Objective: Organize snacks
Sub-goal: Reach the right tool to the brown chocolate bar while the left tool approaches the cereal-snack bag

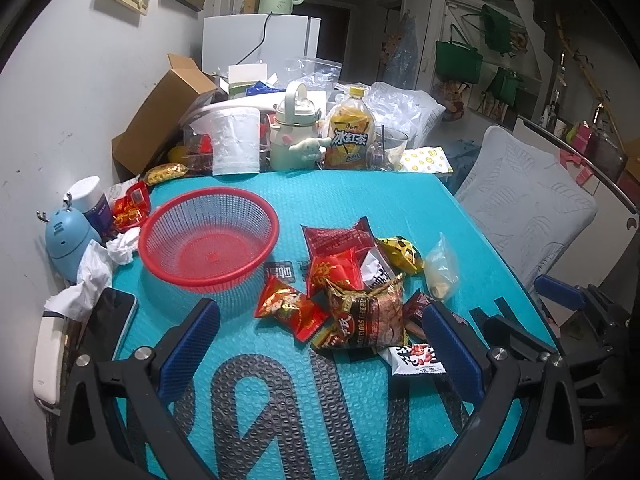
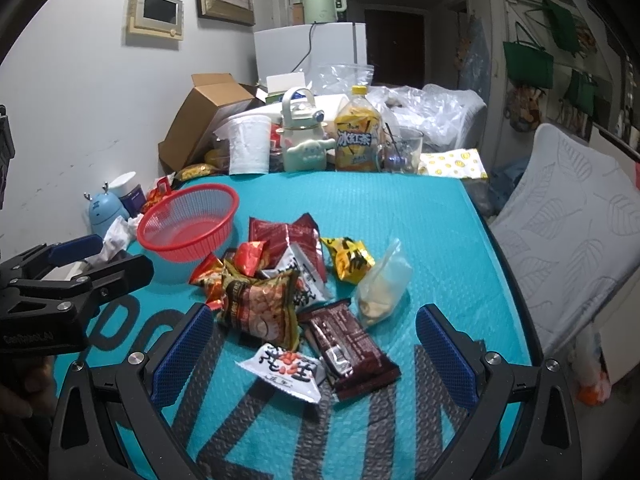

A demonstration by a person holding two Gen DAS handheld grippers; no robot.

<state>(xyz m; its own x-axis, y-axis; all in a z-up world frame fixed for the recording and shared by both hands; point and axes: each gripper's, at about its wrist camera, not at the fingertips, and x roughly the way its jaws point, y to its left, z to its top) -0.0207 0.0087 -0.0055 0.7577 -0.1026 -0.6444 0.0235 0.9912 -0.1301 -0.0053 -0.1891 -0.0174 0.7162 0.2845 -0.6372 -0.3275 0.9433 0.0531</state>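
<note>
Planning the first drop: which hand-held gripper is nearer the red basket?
Left. The left hand-held gripper sits just short of the red basket; the right hand-held gripper is farther right, behind the snack pile.

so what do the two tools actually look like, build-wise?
Both match: the left tool and right tool have black angular plastic frames with silver round bolt heads, and two fingers faced with blue cross-hatched textured pads. Seen from the right wrist camera, the left tool's body carries small white lettering, too blurred to read. No cables or sleeves visible.

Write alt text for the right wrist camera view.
Open right tongs hover over a pile of foil snack packets on a teal bubble-textured mat; an empty red plastic mesh basket sits behind-left, and the left tongs show at the left edge.
</note>
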